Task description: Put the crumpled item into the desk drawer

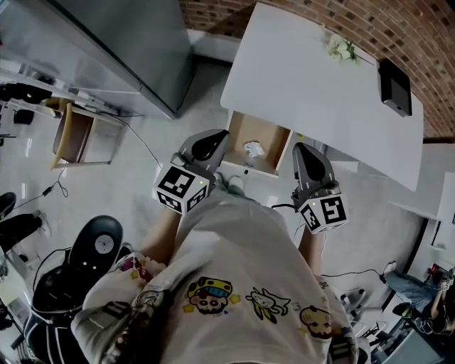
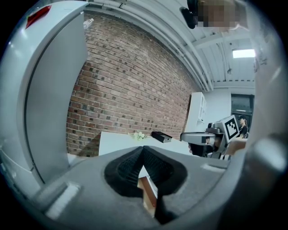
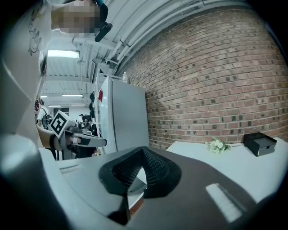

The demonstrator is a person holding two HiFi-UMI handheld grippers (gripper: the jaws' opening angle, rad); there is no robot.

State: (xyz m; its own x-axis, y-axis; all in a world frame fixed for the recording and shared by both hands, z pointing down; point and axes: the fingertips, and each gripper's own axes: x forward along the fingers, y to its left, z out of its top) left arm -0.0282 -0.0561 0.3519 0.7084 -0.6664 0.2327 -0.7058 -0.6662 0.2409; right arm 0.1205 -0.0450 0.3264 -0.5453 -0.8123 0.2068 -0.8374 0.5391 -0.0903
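Note:
A crumpled white item (image 1: 254, 148) lies inside the open wooden drawer (image 1: 238, 135) under the white desk (image 1: 298, 78). My left gripper (image 1: 215, 140) is held just in front of the drawer's left side, jaws shut and empty. My right gripper (image 1: 301, 151) hovers at the drawer's right front corner, also shut with nothing in it. In the left gripper view the shut tips (image 2: 143, 150) meet above the drawer's wooden edge (image 2: 148, 194). The right gripper view shows its shut tips (image 3: 142, 151) over the drawer corner (image 3: 135, 197).
On the desk sit a small white flower bunch (image 1: 341, 48) and a black box (image 1: 395, 87). A grey refrigerator (image 1: 135, 43) stands to the left, beside a wooden shelf unit (image 1: 71, 135). A brick wall (image 1: 341, 18) backs the desk. A black chair (image 1: 78, 270) is behind me.

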